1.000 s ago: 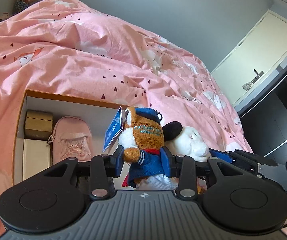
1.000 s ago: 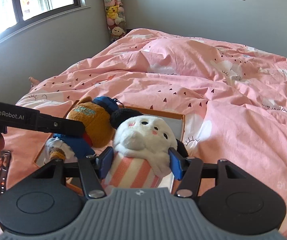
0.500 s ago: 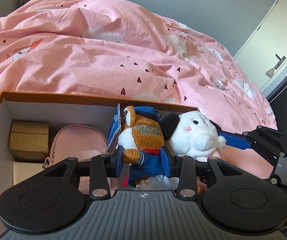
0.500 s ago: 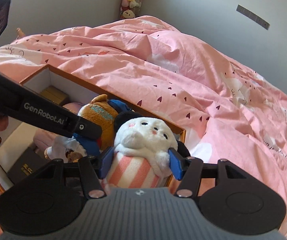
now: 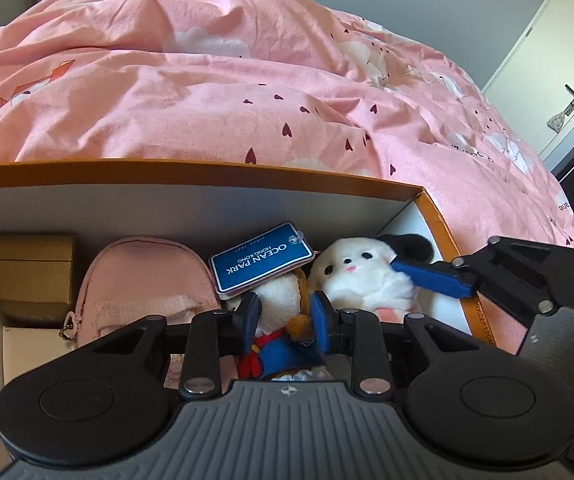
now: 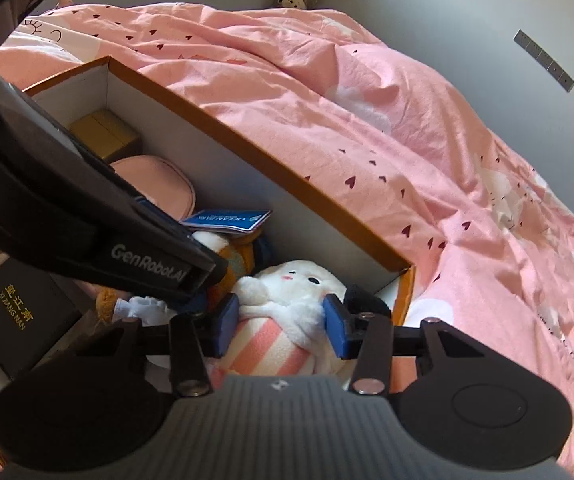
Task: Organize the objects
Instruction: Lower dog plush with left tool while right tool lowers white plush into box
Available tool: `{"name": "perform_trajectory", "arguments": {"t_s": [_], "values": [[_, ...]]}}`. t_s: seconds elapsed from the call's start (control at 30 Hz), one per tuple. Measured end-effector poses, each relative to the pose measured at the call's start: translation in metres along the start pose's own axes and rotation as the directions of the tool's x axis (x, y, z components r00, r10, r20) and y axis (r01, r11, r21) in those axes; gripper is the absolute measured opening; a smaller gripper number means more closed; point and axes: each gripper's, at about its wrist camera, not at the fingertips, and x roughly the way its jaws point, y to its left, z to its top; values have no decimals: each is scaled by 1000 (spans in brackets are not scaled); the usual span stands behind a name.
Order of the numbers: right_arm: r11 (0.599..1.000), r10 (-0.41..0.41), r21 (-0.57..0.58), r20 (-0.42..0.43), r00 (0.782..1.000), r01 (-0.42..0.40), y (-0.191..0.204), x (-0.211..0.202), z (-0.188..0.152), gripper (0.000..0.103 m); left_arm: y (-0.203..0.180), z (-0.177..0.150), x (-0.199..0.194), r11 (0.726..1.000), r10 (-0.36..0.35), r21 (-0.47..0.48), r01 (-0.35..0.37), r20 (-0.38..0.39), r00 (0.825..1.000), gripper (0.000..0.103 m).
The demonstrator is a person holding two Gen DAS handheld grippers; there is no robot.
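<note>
At the bottom centre of the left wrist view, the left gripper [image 5: 285, 314] has its blue pads pressed on the brown plush toy [image 5: 283, 354] in a blue jacket; its jaws have just been closing on it. The toy lies low inside the box [image 5: 191, 170], with its glossy blue "OCEAN PARK" tag [image 5: 261, 257] tilted over its head.

In the right wrist view the right gripper [image 6: 281, 326] is clamped on the white plush toy [image 6: 287, 312], a fluffy figure with black ears and a pink-and-white striped fleece body; its jaws too have just been closing. That toy sits in the box's right-hand end, just beside the brown one.

The box is open-topped cardboard, orange outside and on the rim, white inside. Left of the toys it holds a pink fabric backpack [image 5: 143, 280] with a rounded top, then a squarish gold carton [image 5: 31, 272] in the far left corner, with a pale flat box [image 5: 33, 354] below it. A black box with gold lettering [image 6: 19, 314] lies at the lower left of the right wrist view.

The box rests on a rumpled pink duvet [image 5: 247, 92] printed with small dark hearts and white clouds.
</note>
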Motion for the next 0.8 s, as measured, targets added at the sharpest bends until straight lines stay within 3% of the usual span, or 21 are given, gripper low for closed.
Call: {"name": "perform_trajectory", "arguments": {"t_s": [0.17,0.33,0.5,0.67,0.8], "values": [[1000,21,19,-16,1000,-20,1,11,-4,49,0,1,0,1000,-10,25,10,-14,1000,33],[995,81,53,-2,997,-81,-10,-8,-1,54,-3,-3,-19,995,-23,100,24,-16,1000,50],[989,142,51,-20,990,-141,-14,-33,-5,55,-12,-14,-37,973,-48,224,59,-53,997,54],[985,167,-39,-69,984,-170,2,-39,-18,43,-22,-25,-31,952,-19,302,45,-90,996,54],[980,145,-120,-108,984,-158,16,-32,-24,36,-27,-34,-18,925,44,379,-10,-82,996,39]]}}
